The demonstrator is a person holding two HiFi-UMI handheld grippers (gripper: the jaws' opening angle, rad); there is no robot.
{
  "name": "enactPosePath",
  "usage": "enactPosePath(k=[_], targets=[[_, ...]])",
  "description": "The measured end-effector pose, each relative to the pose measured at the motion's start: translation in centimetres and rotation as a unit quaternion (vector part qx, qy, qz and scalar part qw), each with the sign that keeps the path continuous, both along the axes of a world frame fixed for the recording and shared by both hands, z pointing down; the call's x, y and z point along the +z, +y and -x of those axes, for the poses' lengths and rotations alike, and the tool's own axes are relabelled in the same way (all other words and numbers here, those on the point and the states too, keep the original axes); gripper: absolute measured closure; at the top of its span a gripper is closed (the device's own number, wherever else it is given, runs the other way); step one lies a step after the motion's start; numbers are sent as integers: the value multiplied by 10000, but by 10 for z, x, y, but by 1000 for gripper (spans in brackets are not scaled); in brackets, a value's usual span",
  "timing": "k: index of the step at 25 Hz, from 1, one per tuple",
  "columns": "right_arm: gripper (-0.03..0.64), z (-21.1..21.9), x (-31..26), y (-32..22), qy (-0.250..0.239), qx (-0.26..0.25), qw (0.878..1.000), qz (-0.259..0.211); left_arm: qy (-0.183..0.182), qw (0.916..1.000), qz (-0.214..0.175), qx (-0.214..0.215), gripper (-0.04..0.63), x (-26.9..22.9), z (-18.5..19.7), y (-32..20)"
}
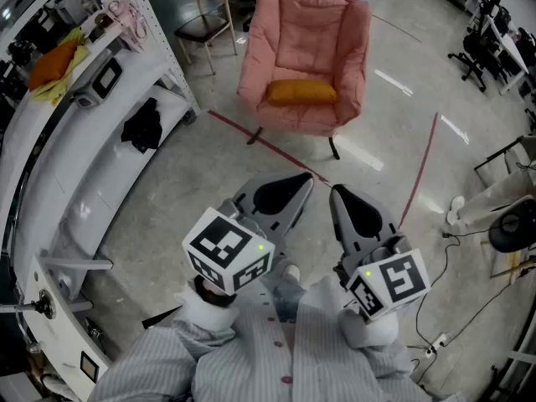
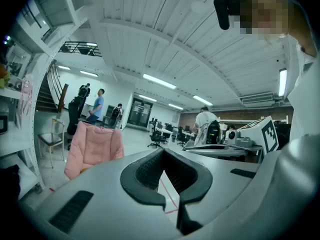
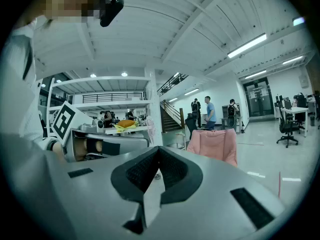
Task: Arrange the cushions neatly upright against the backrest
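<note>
**Both grippers shut; cushion far ahead, flat on seat**

The left gripper [image 1: 303, 182] is riding pressed together and pinching nothing, its tip pointing far-right. The cushion [image 1: 301, 91] is lying flat on the seat of the chair [image 1: 306, 33], well apart from both grippers and almost straight ahead. Its long axis is running left to right. It is showing as a plump, oblong pad of smooth orange fabric, and the chair as quilted pink padding on thin dark legs. The right gripper [image 1: 337, 195] is likewise closed and empty. Judgement: the left is sitting marginally nearer, and both are needing an approach first.
</note>
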State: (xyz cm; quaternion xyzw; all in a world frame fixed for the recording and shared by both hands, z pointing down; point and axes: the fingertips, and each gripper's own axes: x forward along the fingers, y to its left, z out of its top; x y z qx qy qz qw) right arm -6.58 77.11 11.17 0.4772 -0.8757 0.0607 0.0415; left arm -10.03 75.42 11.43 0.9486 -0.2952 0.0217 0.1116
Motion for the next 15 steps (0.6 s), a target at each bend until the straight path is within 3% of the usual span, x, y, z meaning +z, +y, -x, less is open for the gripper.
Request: enactPosePath(k=[15], targets=[[604,-15,4,25,-44,-213,9998,-23,-18,9998,-46,-208,586,6,-16,27]])
